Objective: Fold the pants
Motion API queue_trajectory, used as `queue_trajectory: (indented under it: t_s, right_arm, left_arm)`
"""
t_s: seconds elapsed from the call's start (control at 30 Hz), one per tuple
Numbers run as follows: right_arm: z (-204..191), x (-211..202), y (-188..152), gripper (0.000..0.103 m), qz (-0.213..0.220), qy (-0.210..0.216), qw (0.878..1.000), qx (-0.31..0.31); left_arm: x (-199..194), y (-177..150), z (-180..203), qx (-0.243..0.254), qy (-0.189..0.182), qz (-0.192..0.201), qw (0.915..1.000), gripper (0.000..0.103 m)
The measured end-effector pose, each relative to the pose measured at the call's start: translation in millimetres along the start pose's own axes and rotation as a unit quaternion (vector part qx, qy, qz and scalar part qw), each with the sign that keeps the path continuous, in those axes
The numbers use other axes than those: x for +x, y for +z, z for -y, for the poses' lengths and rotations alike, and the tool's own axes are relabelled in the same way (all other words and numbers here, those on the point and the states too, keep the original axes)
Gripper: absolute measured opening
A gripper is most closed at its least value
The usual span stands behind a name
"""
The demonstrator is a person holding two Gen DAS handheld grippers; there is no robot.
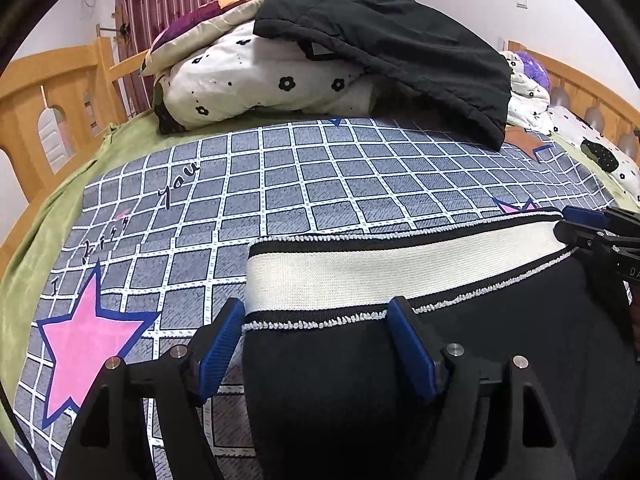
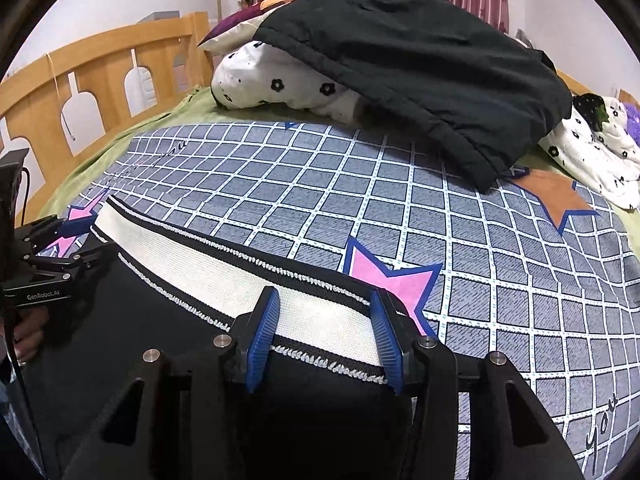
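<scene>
Black pants (image 1: 360,380) with a wide white waistband (image 1: 380,268) lie on the checked bedspread (image 1: 280,184). My left gripper (image 1: 316,316) is open, its blue pads straddling the waistband's left end. My right gripper (image 2: 324,312) is open too, its pads either side of the waistband's right end (image 2: 320,320). The pants (image 2: 140,320) and waistband (image 2: 192,264) stretch leftward in the right wrist view. The right gripper shows at the far right of the left wrist view (image 1: 588,224); the left gripper shows at the far left of the right wrist view (image 2: 68,240).
A pile of flowered bedding (image 1: 260,80) with a black jacket (image 1: 400,52) on top lies at the far side of the bed. A wooden headboard (image 1: 48,100) runs along the left. More flowered bedding (image 2: 592,148) lies at the right.
</scene>
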State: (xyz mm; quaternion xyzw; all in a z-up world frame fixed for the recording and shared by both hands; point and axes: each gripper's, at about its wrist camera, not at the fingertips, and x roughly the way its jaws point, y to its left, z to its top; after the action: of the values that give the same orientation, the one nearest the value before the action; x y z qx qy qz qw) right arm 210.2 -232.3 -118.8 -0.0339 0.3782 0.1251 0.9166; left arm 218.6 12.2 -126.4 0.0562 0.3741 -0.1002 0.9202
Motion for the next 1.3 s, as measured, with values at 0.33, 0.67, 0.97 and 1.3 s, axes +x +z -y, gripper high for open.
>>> queue_trajectory:
  t_s: [0.33,0.67,0.97,1.3]
  right_arm:
    - [2,-38,-22,0.052,-0.008,-0.01,1.0,-0.018]
    - [-21,-113,-114,0.052,-0.043,-0.024,0.998,0.027]
    - [-44,-191,-133,0.052,-0.039,-0.051,0.997,0.043]
    - [-72,-268,-127,0.07,0.019,-0.074,0.996,0.055]
  left_arm:
    - [-41,-38,2,0.001,-0.034,-0.057,0.9978,0.072]
    - [-141,-147,9,-0.06,-0.032,-0.056,0.9961,0.072]
    - [-216,-129,39,-0.047,0.016,-0.036,0.9981,0.071]
    - [-269,-130,48,-0.077,0.013,-0.008,0.9969,0.072]
